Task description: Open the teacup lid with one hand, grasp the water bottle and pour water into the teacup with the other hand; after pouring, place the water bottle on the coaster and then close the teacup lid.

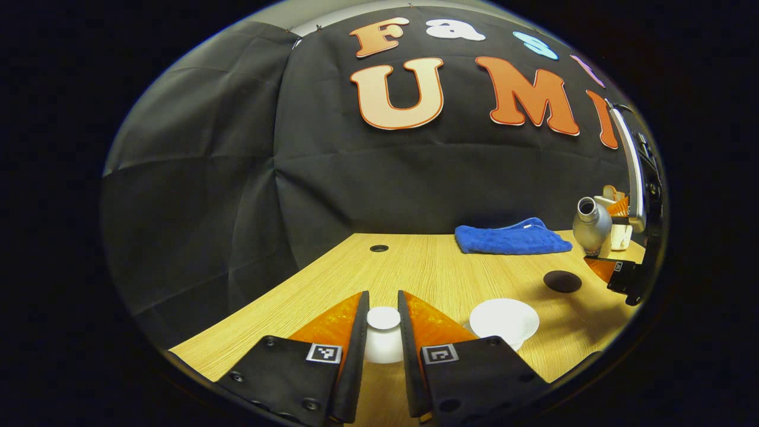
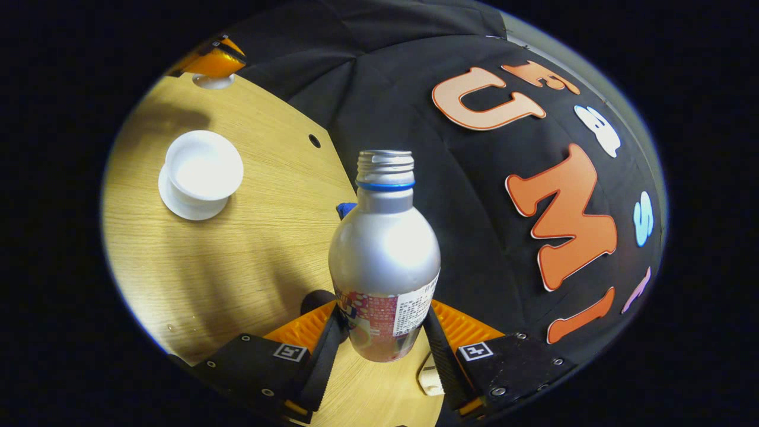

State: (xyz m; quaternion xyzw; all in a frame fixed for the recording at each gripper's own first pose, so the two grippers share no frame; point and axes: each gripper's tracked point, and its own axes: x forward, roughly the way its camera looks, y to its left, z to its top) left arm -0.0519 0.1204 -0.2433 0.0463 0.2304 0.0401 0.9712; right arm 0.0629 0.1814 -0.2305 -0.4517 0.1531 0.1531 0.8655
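the left gripper (image 1: pixel 383 332) is clamped on the white teacup lid (image 1: pixel 383 337), its 2 fingers pressing the knob from either side above the wooden table (image 1: pixel 415 267). just to its right sits the open white teacup (image 1: pixel 504 320), with the dark round coaster (image 1: pixel 562 281) beyond that and a folded blue towel (image 1: pixel 510 237) farther back. the right gripper (image 2: pixel 379 335) grips the silver water bottle (image 2: pixel 384 255) low on its labelled body, capless neck pointing away from the claw; the teacup (image 2: pixel 201 172) lies ahead to its left.
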